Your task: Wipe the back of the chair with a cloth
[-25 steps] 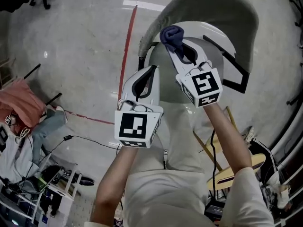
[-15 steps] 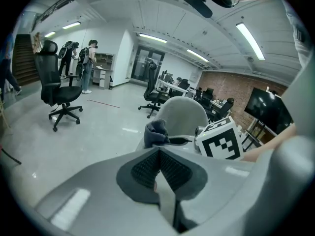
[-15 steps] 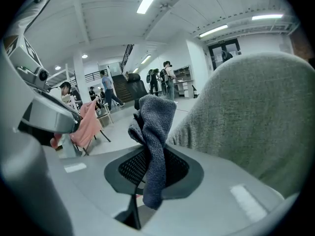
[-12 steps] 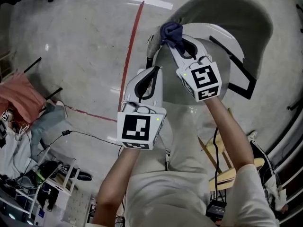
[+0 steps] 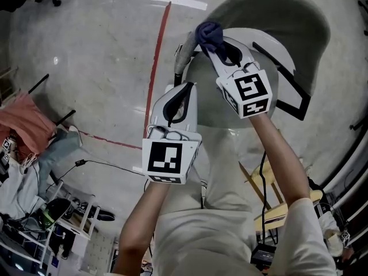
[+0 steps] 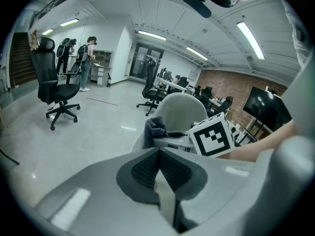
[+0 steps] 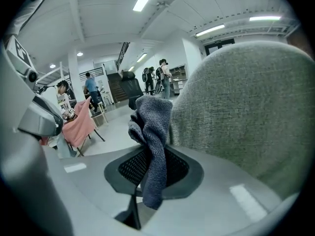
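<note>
- The right gripper (image 5: 214,43) is clamped on the bunched blue cloth (image 5: 208,33), upper centre, at the left edge of the grey chair back (image 5: 276,10).
- The left gripper (image 5: 185,86) is closed and empty, just below.
- Risk: the coarse fabric may drag the cloth loose.
- Open floor (image 5: 98,50) lies to the left; the black armrest (image 5: 287,91) crowds the right.

Left tongs (image 5: 185,87) pressed together, right tongs (image 5: 211,43) clamped, both forearms extended.

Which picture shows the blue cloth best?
The right gripper view: the cloth fills the middle, pinched in the right gripper beside the chair back. The head view shows it bunched small at that gripper's tip; the left gripper view shows it far off, tiny.
</note>
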`<state>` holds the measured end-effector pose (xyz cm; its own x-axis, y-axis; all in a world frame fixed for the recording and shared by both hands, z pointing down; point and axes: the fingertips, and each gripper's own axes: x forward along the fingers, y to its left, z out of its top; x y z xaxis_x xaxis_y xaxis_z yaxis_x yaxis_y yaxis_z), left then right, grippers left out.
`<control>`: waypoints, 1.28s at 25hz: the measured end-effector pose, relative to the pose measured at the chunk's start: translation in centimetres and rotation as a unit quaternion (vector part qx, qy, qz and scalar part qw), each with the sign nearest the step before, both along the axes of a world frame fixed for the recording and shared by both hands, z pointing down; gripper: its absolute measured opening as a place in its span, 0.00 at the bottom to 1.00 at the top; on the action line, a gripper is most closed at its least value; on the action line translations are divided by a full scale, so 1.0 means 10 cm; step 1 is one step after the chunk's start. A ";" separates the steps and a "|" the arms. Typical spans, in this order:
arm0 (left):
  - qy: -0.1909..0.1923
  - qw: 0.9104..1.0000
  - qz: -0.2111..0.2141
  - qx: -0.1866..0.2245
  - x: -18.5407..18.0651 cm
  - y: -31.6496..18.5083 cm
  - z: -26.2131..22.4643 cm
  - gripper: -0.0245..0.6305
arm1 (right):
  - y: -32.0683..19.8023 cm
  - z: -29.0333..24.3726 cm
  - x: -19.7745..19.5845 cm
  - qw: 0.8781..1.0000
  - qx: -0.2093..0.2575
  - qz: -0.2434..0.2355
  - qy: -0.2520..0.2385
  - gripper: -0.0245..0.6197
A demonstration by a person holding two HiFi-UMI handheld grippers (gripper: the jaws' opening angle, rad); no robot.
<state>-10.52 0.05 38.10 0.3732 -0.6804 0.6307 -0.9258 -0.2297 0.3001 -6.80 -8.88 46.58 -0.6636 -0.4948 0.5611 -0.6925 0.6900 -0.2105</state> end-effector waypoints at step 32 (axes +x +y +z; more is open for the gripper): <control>0.006 0.999 0.048 -0.012 0.59 -0.16 0.02 0.04 | -0.73 0.00 1.49 0.976 -0.021 0.217 -0.011 0.17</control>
<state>-4.61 -1.51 38.31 0.4436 -0.6263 0.6411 -0.8962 -0.3106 0.3167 8.11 -16.16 46.56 -0.4090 -0.7084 0.5753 -0.9125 0.3234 -0.2505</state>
